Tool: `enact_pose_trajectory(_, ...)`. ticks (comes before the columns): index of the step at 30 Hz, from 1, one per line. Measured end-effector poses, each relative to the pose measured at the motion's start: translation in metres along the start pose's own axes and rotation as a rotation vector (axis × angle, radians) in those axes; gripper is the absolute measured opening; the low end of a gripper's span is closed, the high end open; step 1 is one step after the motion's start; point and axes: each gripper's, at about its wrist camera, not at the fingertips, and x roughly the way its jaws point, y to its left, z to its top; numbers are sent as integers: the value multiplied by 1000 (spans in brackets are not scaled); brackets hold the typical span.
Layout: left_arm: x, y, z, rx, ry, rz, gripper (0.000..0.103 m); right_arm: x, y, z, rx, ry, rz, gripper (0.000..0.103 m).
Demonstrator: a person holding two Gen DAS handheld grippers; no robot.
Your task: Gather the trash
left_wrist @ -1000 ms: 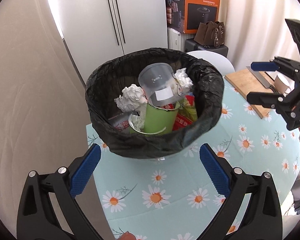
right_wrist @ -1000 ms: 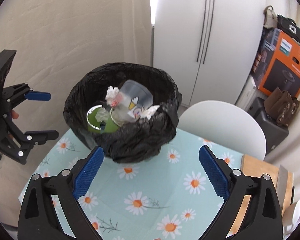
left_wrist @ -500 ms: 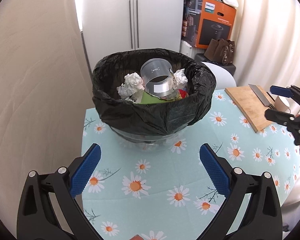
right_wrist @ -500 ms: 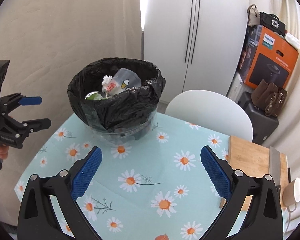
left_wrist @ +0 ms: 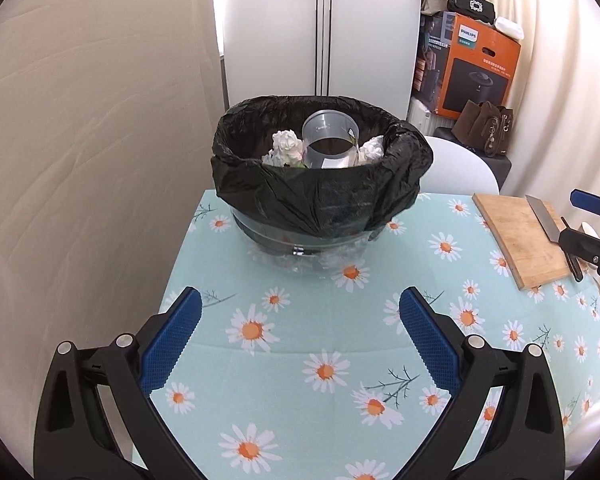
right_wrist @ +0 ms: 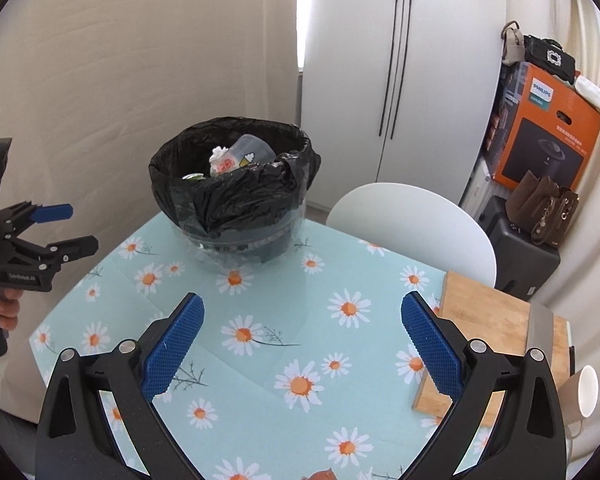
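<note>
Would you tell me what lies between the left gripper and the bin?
Only bare daisy tablecloth between left gripper and bin, per the left wrist view.

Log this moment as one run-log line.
left tongs: open, empty | right tongs: open, empty | bin: on table, holds clear cup, tissues | loose trash on table: none visible
</note>
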Motion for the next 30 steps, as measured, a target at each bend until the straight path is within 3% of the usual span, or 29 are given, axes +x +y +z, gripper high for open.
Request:
enact_pose_trajectory(10, -25, -30, -14, -4, -14, -12, 97, -12, -7, -19, -33, 5, 64, 95)
enact_pose_trajectory(13, -30, -39, -17, 20, -18, 20, 97, -17, -6, -22, -43, 7, 87, 95)
enact_pose_trajectory(30, -40, -53, -32, 6, 0, -7, 97, -34, -10, -36, -49, -2, 97, 95)
